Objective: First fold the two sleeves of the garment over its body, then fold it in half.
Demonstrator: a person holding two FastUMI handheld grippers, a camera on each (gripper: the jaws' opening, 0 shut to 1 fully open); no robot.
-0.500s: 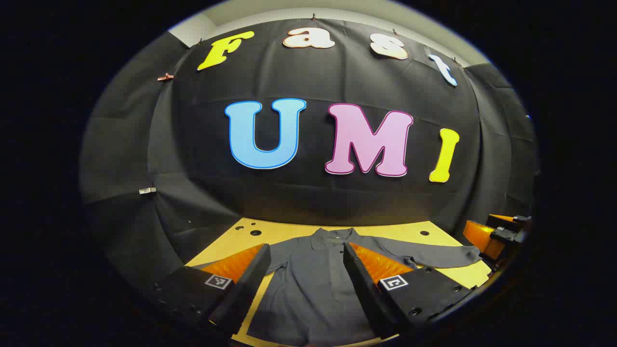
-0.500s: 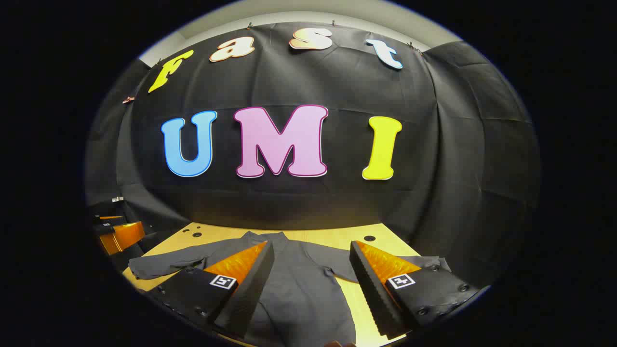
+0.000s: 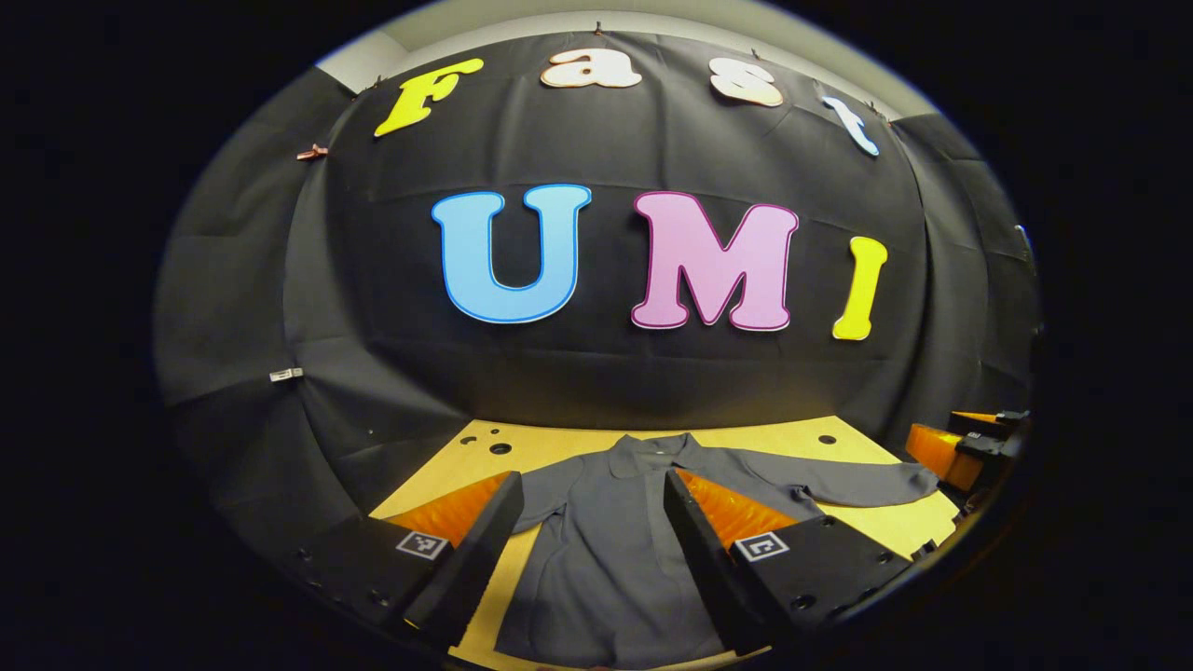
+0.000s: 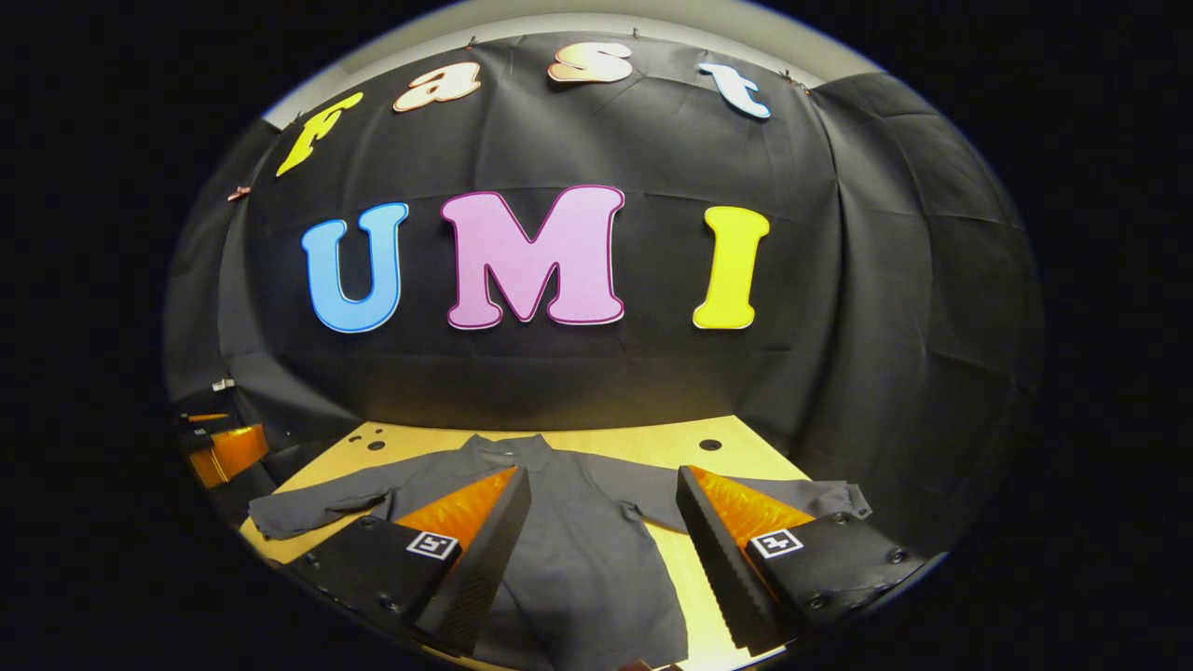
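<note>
On the table (image 3: pixel 867 527) lies the garment (image 3: pixel 606 550), sleeves spread.

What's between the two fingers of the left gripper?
In the left gripper view, the grey shirt lies flat on the yellow table, showing through the open gap of the left hand-held gripper.

- I can read no text, brand or number on the garment (image 3: pixel 606 550) or the table (image 3: pixel 550 445).
- Each gripper finger carries a small square coded marker (image 3: pixel 421 545), not readable as text.
</note>
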